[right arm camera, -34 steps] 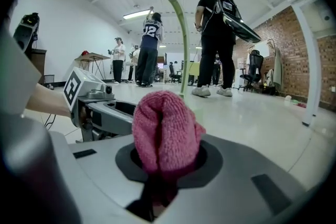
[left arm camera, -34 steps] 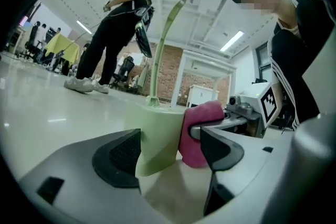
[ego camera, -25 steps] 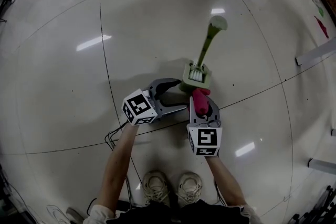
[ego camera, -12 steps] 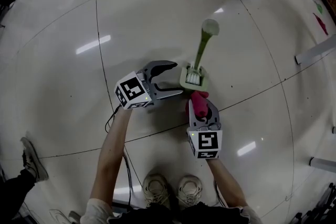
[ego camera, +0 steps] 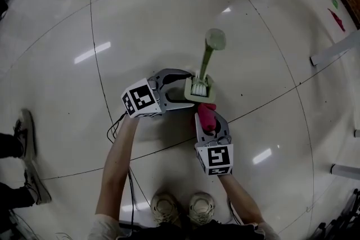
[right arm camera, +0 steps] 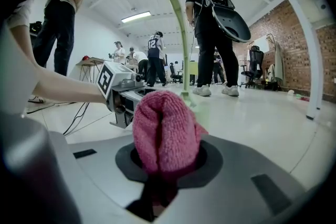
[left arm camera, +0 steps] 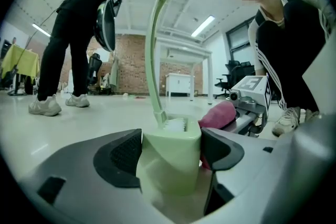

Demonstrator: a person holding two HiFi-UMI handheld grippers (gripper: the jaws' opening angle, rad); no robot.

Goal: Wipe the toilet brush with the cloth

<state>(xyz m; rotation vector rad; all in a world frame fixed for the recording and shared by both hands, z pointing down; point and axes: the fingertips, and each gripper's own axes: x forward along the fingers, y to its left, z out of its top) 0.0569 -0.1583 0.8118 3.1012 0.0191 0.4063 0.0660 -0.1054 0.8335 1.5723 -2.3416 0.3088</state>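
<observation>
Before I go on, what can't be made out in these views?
1. Toilet brush bristles: sunk in the holder; only white tips show, head and left gripper views.
2. Left gripper: the holder stands between its jaws, but pad contact is unclear in its view.
3. Right gripper view: holder hidden behind the pink cloth clamped in the right gripper.

Cloth: the pink terry cloth (right arm camera: 165,131) pinched in my right jaws is looped, fuzzy and matt.
Brush: the pale green plastic toilet brush (left arm camera: 152,50) has a smooth, faintly shiny handle; its white bristles (left arm camera: 176,124) look fine and dull.
Holder: the pale green plastic holder (left arm camera: 170,162) is smooth and satin.
Jaws: mine are smooth matt grey plastic, with black textured pads (left arm camera: 125,153).
Floor: the pale polished floor (ego camera: 270,64) is glossy and mirrors the lights.
</observation>
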